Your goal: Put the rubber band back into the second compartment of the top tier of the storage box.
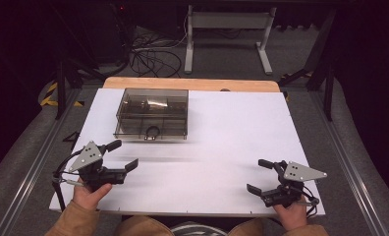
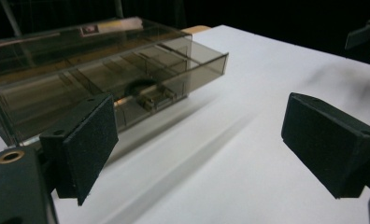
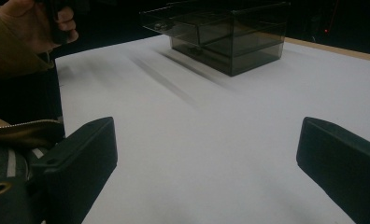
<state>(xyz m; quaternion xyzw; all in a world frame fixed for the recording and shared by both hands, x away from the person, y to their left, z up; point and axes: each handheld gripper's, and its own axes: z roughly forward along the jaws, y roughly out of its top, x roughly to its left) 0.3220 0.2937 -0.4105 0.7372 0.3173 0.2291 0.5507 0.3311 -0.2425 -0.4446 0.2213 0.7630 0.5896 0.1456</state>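
On the left of the white desk (image 1: pixel 222 142), the left gripper (image 1: pixel 122 156) hovers low over the surface, its fingers (image 2: pixel 87 144) spread wide with nothing between them. Just beyond it, near the far left part of the desk, stands a smoky transparent box (image 1: pixel 152 114) with a flat lid and inner compartments. A dark ring (image 1: pixel 152 131) lies in a front compartment. A small label (image 2: pixel 88 30) sits on the lid's far edge, too blurred to read. On the right, well apart from the box, the right gripper (image 1: pixel 259 176) rests near the desk's front edge, its fingers (image 3: pixel 78 163) also wide and empty.
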